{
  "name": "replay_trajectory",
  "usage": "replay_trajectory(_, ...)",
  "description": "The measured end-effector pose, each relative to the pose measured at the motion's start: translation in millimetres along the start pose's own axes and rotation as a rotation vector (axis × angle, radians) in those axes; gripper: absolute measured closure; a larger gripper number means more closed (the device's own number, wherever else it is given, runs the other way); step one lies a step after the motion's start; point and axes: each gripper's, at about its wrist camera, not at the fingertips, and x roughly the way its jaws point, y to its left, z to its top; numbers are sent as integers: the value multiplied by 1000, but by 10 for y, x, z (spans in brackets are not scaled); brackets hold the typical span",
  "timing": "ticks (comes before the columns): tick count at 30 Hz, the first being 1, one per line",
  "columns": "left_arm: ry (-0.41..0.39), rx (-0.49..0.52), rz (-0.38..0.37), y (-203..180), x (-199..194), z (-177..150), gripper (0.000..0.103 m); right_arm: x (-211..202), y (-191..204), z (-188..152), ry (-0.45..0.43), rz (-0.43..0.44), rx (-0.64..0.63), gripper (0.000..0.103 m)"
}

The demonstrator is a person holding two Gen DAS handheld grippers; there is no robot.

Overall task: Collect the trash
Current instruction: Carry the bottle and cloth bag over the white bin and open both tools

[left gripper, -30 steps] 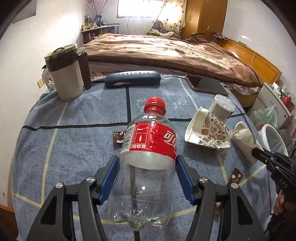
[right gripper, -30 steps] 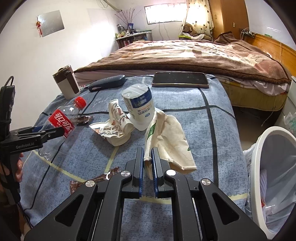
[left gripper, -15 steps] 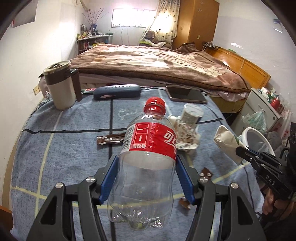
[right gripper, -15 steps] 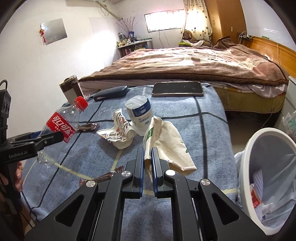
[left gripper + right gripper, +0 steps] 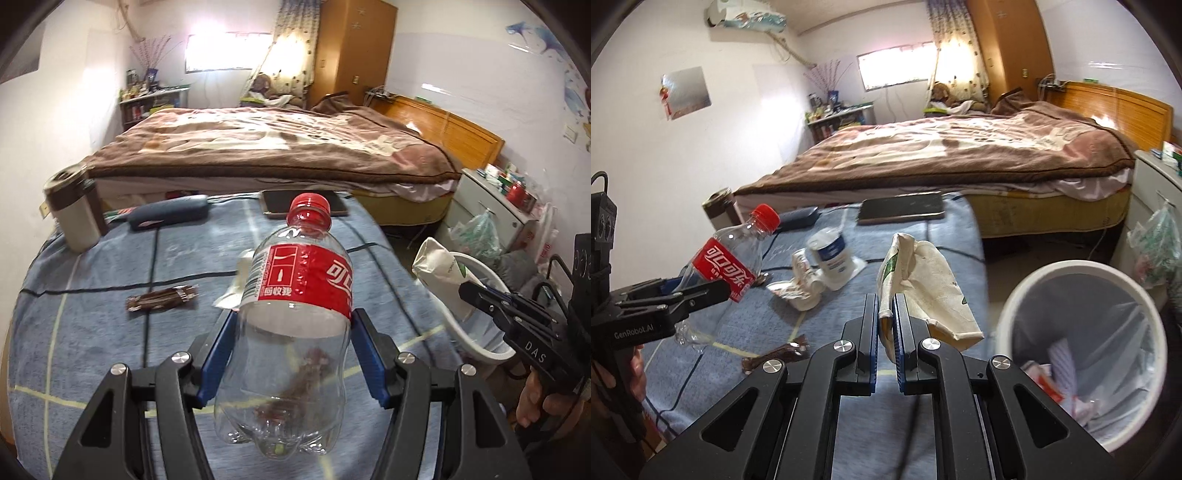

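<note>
My left gripper (image 5: 291,325) is shut on an empty clear cola bottle (image 5: 295,314) with a red label and cap, held above the blue cloth; it also shows in the right wrist view (image 5: 727,266). My right gripper (image 5: 885,306) is shut on a crumpled cream paper bag (image 5: 923,291), lifted off the table near the white trash bin (image 5: 1082,332); the bag shows in the left wrist view (image 5: 443,273). A white cup (image 5: 833,258), a crushed paper cup (image 5: 799,291) and brown wrappers (image 5: 775,356) lie on the cloth.
The table's blue checked cloth (image 5: 92,332) also holds a mug (image 5: 75,210), a dark case (image 5: 168,218) and a tablet (image 5: 901,212). The bin has trash inside and stands right of the table. A bed lies behind; a white cabinet (image 5: 495,210) stands at right.
Both grippers have risen and swung right toward the bin. The paper bag now hangs nearer the bin's rim, and the bottle is higher above the cloth.
</note>
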Motion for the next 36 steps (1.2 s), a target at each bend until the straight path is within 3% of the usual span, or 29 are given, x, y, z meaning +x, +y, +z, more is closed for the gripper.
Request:
replay_trajectory(19, 29, 147, -188, -1436, 323, 150, 38, -467, -892, -37, -50, -171, 92, 93)
replay_trajectory(33, 140, 180, -322, -2330, 854, 116, 38, -397, -1491, -164, 44, -249, 149, 93)
replay_trajectory(36, 145, 198, -300, -2424, 925, 91, 38, -338, -1546, -192, 75, -245, 151, 93)
